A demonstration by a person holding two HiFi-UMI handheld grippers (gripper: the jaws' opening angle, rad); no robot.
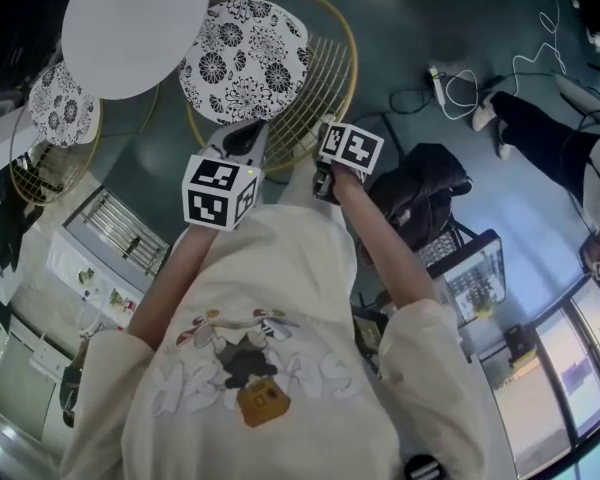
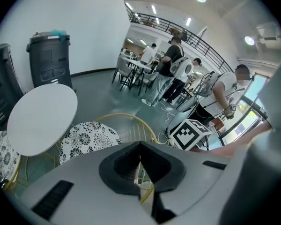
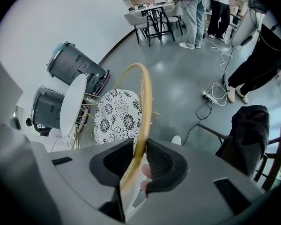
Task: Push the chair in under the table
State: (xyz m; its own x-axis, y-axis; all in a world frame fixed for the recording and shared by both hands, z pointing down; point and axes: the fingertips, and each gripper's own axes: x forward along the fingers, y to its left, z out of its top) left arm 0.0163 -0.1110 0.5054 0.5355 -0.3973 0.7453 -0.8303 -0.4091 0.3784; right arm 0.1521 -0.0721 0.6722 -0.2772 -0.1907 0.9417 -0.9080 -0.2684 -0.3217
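The chair has a black-and-white floral cushion (image 1: pixel 245 58) and a gold wire backrest (image 1: pixel 325 78). It stands beside the round white table (image 1: pixel 135 23), with its seat partly under the tabletop. My left gripper (image 1: pixel 242 143) is at the near rim of the backrest. In the left gripper view its pads (image 2: pixel 140 146) meet at the tips, and the gold rim (image 2: pixel 148 191) and wires show between them. My right gripper (image 1: pixel 323 133) is shut on the gold rim (image 3: pixel 143 107), which runs up between its pads (image 3: pixel 139 146).
A second floral chair (image 1: pixel 60 103) stands left of the table. A dark bag (image 1: pixel 425 183) on another chair and a laptop (image 1: pixel 475 273) are to my right. Cables with a power strip (image 1: pixel 445 83) and a person's legs (image 1: pixel 550 133) lie beyond. Grey bins (image 2: pixel 49 57) stand by the wall.
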